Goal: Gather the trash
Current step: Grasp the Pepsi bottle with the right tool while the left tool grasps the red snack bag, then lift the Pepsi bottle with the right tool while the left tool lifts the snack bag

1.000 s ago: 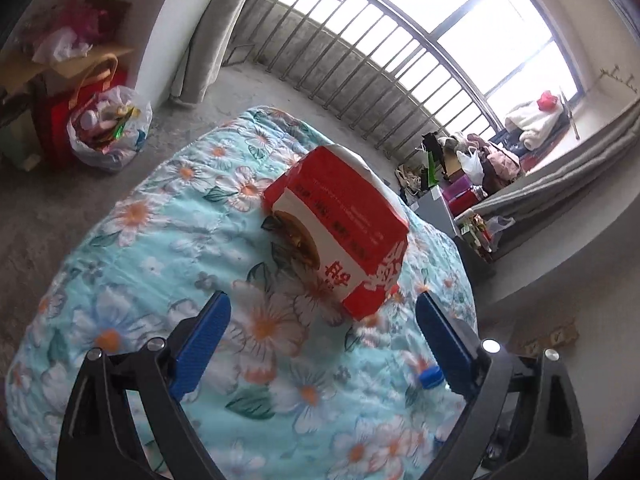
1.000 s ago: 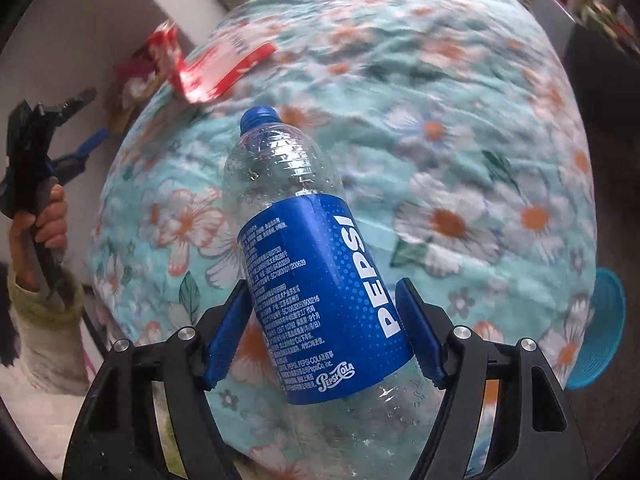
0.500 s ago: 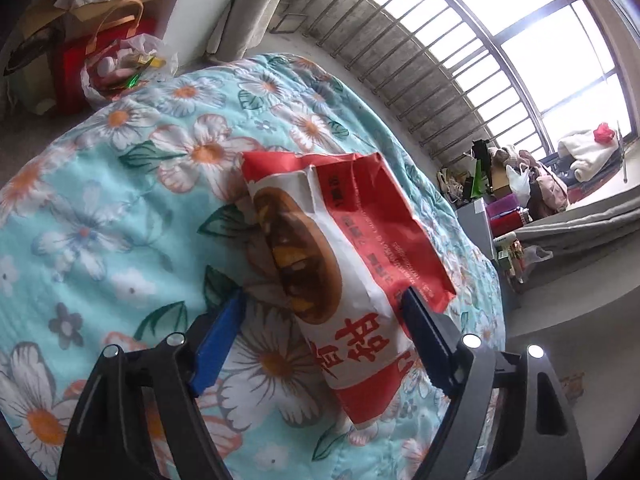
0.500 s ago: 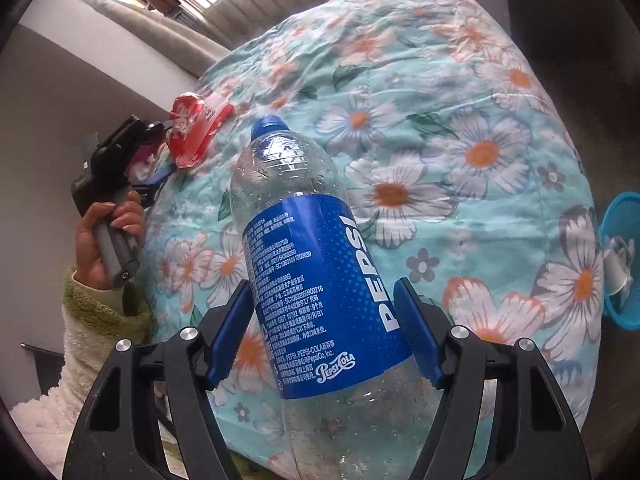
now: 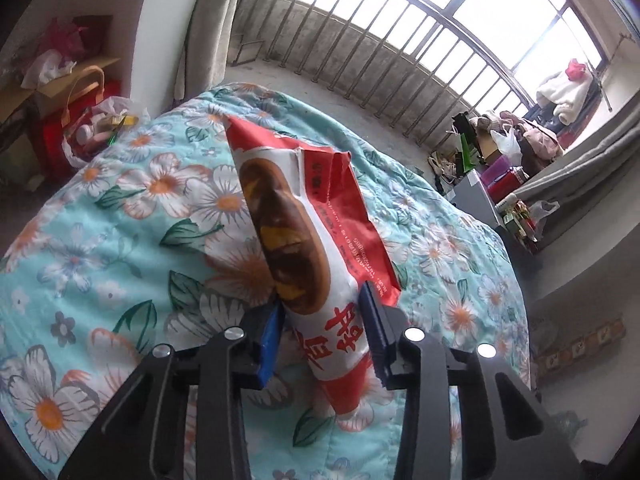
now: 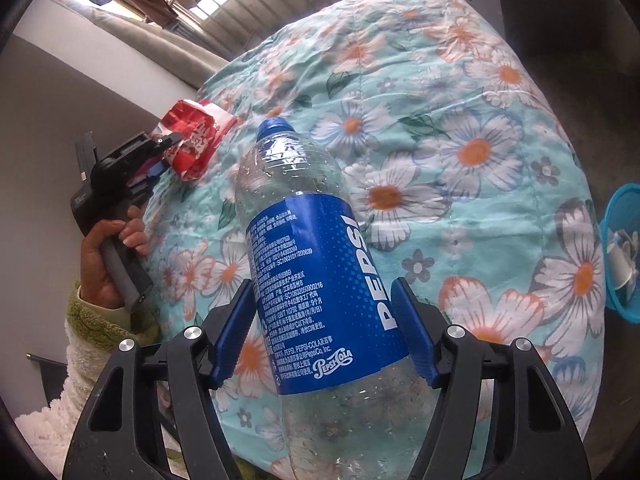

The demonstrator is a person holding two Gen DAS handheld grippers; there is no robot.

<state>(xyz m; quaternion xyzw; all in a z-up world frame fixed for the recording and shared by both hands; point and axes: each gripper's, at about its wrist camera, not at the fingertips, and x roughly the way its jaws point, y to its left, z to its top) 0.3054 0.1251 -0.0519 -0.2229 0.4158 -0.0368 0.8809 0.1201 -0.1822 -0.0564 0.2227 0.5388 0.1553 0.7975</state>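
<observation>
Crinkled red snack wrapper [image 5: 316, 264], clear ribbed plastic bottle [image 6: 316, 280], quilted floral blanket [image 6: 460, 128].

Two pieces of trash on the flowered quilt: a snack wrapper and a Pepsi bottle.

The snack wrapper [image 5: 316, 248] is red and white, with a picture of a brown filled bun and red characters; it is crumpled, folded along its length and stands up from the quilt [image 5: 120, 240]. The Pepsi bottle [image 6: 316, 280] is clear plastic and empty, with some drops inside, a blue label and a blue cap; its cap end points away over the quilt, apart from the wrapper.
</observation>
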